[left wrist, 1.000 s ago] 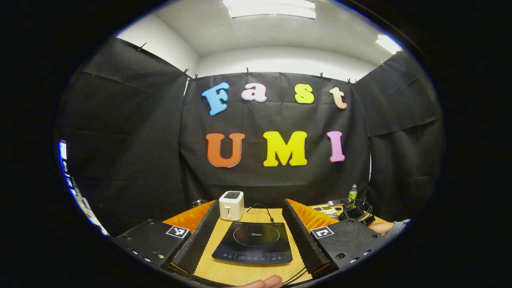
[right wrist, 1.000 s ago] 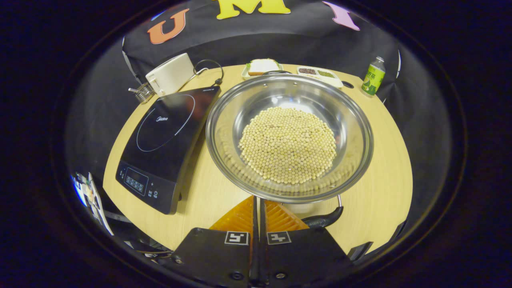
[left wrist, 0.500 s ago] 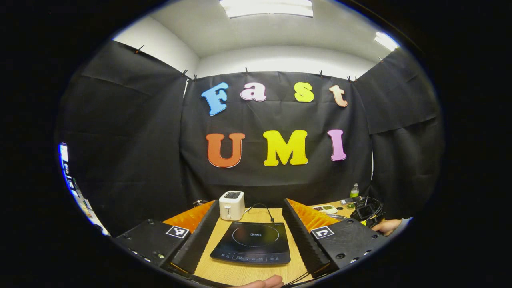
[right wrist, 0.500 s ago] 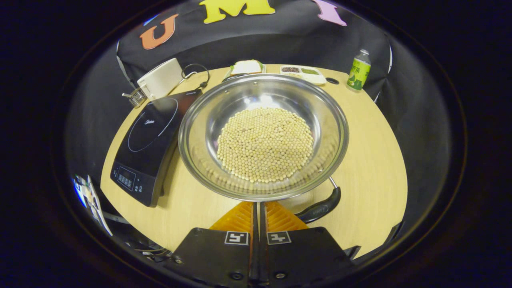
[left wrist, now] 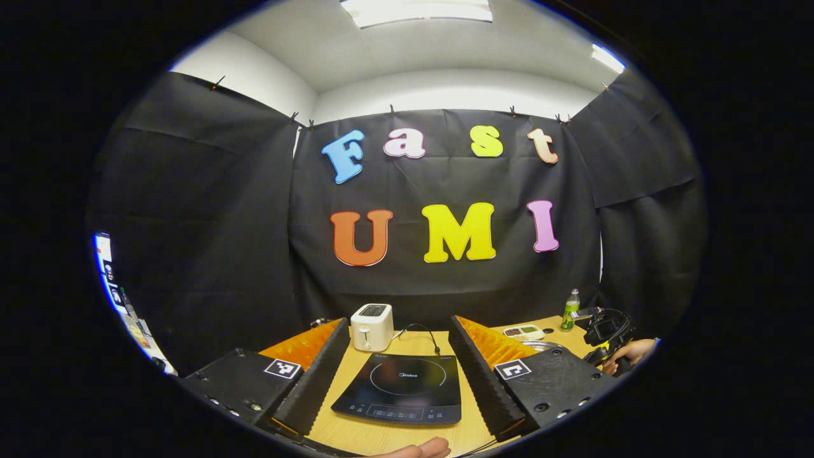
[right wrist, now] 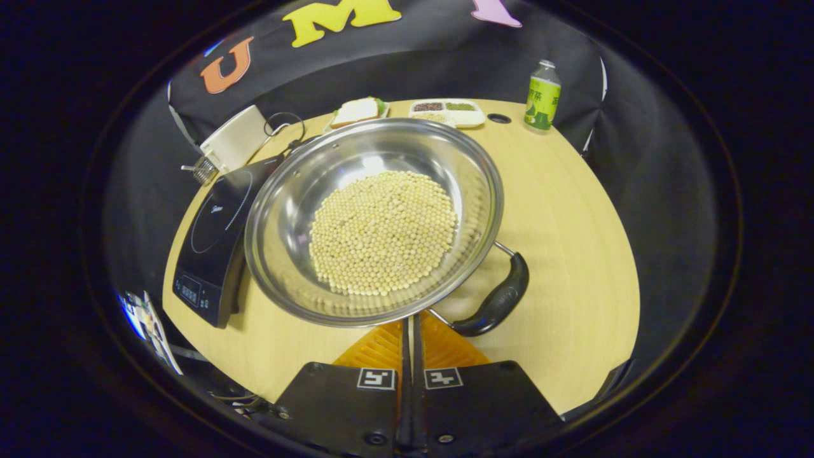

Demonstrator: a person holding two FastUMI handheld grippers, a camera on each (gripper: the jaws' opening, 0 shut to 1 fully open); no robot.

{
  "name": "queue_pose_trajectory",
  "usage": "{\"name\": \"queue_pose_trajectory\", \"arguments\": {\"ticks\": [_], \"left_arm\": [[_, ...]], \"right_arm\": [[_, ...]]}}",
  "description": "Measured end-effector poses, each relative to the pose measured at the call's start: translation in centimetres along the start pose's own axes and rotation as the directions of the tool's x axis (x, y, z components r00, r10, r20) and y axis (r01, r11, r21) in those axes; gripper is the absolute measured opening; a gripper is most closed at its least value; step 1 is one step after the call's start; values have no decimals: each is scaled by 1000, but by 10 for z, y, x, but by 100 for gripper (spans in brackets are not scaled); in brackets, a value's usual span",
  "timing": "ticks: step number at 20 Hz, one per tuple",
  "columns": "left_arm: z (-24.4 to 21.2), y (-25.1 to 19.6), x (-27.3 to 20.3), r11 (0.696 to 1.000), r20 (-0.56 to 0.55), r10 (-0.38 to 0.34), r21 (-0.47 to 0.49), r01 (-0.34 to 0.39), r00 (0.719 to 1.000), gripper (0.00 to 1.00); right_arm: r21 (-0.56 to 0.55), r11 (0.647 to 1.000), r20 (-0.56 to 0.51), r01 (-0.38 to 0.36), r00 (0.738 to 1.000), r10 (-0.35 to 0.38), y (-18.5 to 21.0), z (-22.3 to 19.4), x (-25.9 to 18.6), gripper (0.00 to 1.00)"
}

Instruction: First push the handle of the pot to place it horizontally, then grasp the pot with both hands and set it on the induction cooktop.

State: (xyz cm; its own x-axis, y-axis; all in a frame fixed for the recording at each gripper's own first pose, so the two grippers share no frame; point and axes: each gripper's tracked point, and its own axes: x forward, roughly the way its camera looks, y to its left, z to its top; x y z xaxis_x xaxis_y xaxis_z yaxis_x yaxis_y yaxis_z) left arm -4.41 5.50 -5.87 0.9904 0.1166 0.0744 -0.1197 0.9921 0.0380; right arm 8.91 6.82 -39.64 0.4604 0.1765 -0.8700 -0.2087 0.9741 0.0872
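My right gripper [right wrist: 409, 331], clenched empty, sits by the steel pot [right wrist: 374, 219]. Bean-laden, it looks heavy and slick; I'd take its black handle [right wrist: 496, 302]. My left gripper [left wrist: 399, 375] hangs released.

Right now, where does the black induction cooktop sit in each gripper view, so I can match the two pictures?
Left gripper view: the black induction cooktop lies low and centred on the wooden table, framed between the left gripper fingers.
Right gripper view: it sits at the left, beside the steel pot of beans, whose rim overlaps its right edge.
Shared landmark: the white toaster just behind the cooktop.
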Motion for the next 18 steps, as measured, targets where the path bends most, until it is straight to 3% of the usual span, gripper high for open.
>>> {"name": "queue_pose_trajectory", "arguments": {"ticks": [3,9,18], "left_arm": [[2,-9,1,1000,9,11,-7,-11,1000,95],[10,-38,5,997,35,-50,-51,52,998,95],[3,-45,27,996,16,-67,-55,68,998,95]], "right_arm": [[18,1000,11,-3,1000,3,-20,9,2,4],[18,999,53,50,997,-51,-59,32,4,4],[38,997,88,66,994,-69,-88,63,12,4]]}}
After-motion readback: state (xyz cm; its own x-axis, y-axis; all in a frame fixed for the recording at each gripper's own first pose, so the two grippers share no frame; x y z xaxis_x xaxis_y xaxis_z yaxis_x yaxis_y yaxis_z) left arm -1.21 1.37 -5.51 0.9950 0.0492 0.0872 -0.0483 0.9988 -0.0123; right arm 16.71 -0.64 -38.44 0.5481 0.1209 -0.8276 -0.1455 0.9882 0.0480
